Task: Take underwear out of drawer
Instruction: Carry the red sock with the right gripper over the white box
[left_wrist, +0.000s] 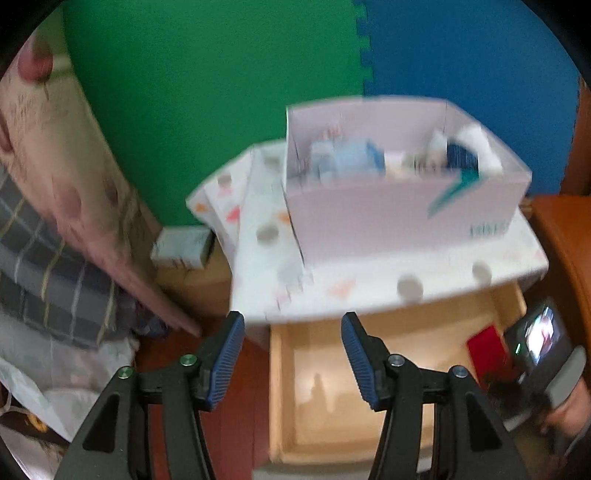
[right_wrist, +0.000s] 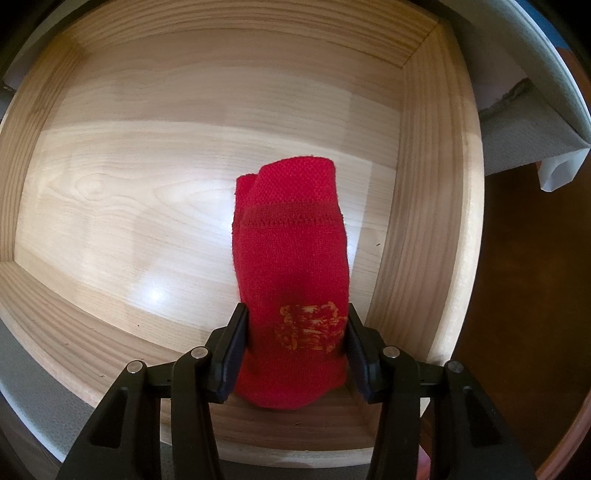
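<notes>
Fingers of my right gripper (right_wrist: 295, 347) clamp the red underwear (right_wrist: 291, 258) inside the wooden drawer (right_wrist: 417, 184); my left gripper (left_wrist: 293, 358) hangs open, empty.

Green (left_wrist: 207, 110) and blue foam mats (left_wrist: 472, 55) are lining the far wall, while a patterned cloth (left_wrist: 332, 291) is covering the cabinet top under a pale box (left_wrist: 369, 221).

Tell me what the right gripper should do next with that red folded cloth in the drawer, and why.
Probably lift straight up. The right gripper has its pads against both sides of the red folded cloth, which lies near the right wall of the wooden drawer. The drawer holds nothing else, so rising looks clear.
</notes>
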